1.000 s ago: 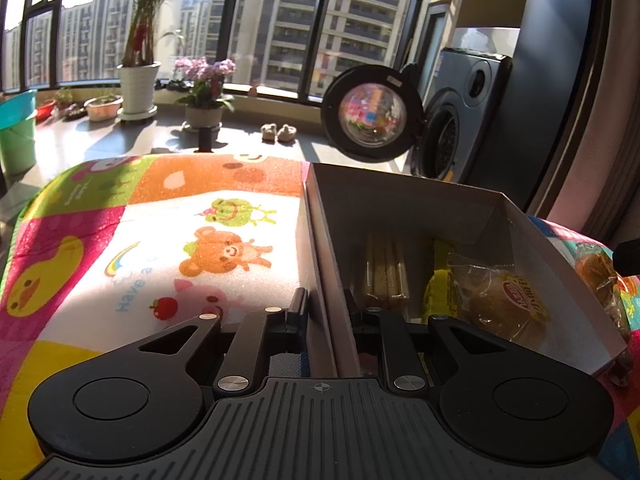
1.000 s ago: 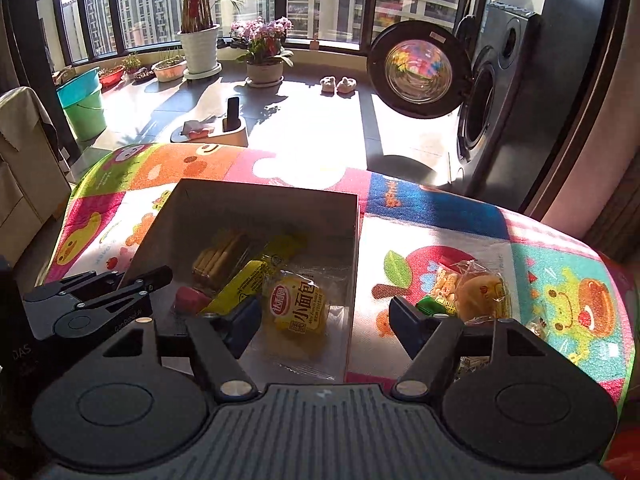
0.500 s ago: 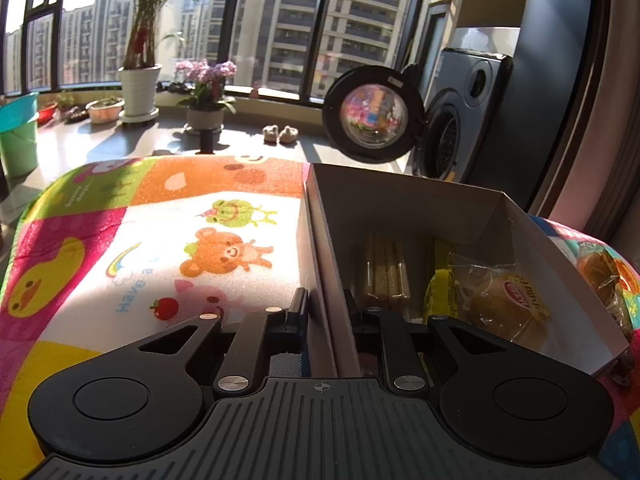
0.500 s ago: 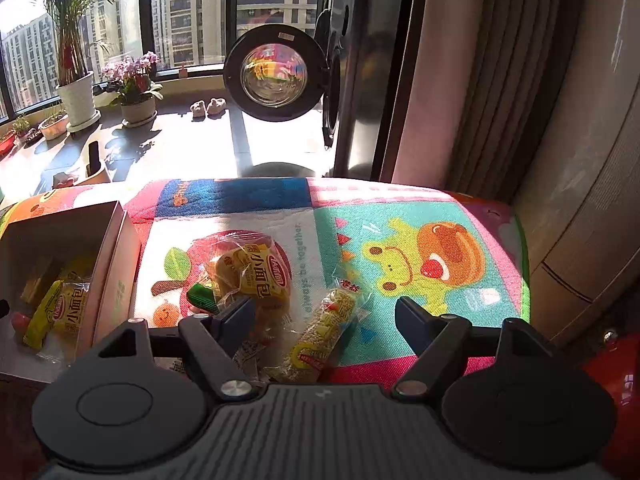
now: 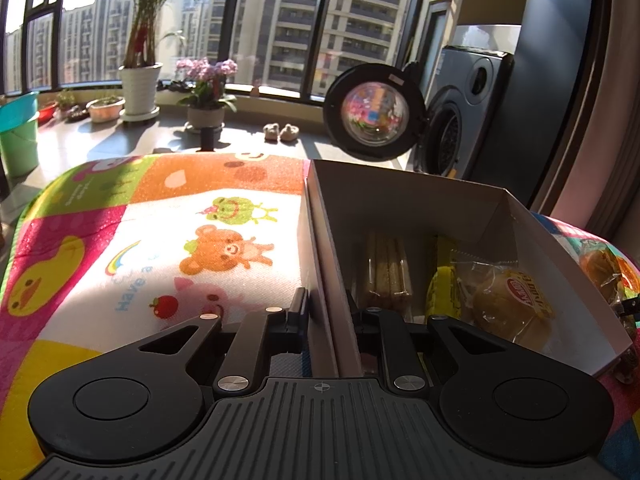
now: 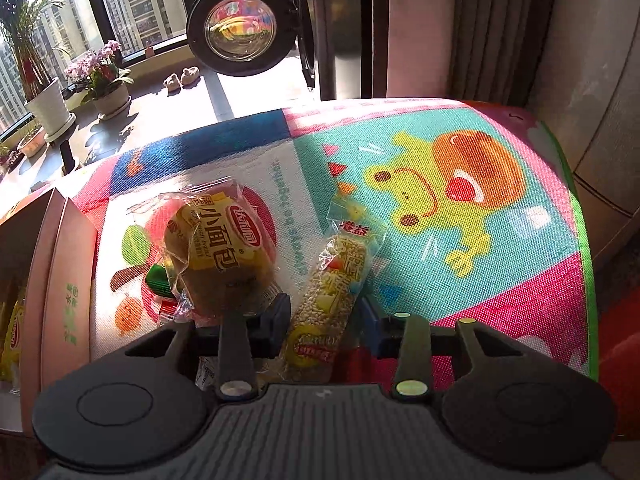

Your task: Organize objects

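i'm clamping the box (image 5: 320, 264) wall with my left gripper (image 5: 325, 312); my right gripper (image 6: 325, 322) is straddling the cereal bar (image 6: 334, 300), jaws wide.

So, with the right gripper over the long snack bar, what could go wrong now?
1. The right gripper straddles the rice snack bar only at its near end; lifted there, it may droop or slip.
2. The bread bun packet touches the left finger and may be dragged.
3. The left gripper pinches the cardboard box wall; pulling could tip it.
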